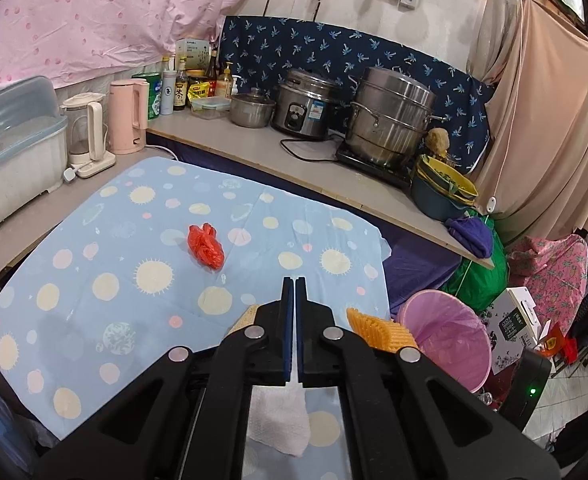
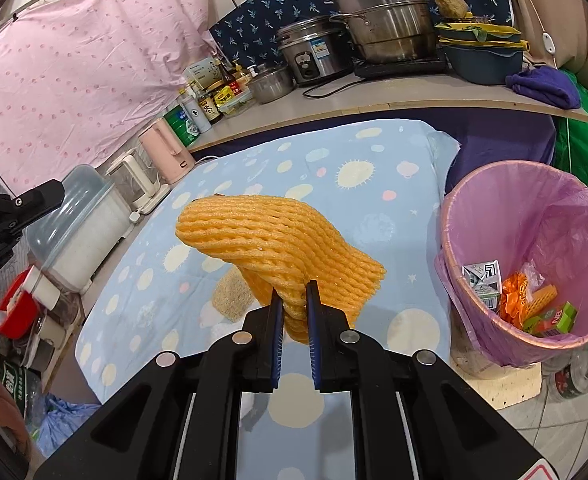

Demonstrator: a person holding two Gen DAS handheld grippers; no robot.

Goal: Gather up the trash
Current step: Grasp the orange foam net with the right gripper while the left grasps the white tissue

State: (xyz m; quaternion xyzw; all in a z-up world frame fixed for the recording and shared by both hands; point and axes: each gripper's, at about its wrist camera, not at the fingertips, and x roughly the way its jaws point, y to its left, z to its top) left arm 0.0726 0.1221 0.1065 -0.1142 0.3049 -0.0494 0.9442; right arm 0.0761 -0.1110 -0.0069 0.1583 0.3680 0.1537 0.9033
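My right gripper (image 2: 295,298) is shut on an orange foam fruit net (image 2: 270,240) and holds it above the blue patterned tablecloth (image 2: 374,208). The net also shows in the left wrist view (image 1: 382,330). My left gripper (image 1: 294,282) is shut and empty above the cloth. A crumpled red plastic bag (image 1: 206,245) lies on the cloth ahead of it. A white paper towel (image 1: 280,420) lies under the left gripper. A beige sponge (image 2: 232,295) lies on the cloth under the net. The pink-lined trash bin (image 2: 534,256) stands right of the table and holds several wrappers and cartons.
A counter (image 1: 254,144) behind the table carries steel pots (image 1: 390,116), a rice cooker (image 1: 304,104), bottles and two kettles (image 1: 128,116). A plastic dish box (image 1: 14,152) stands at the left. Stacked bowls (image 1: 446,188) and a purple cloth (image 1: 472,236) sit at the counter's right end.
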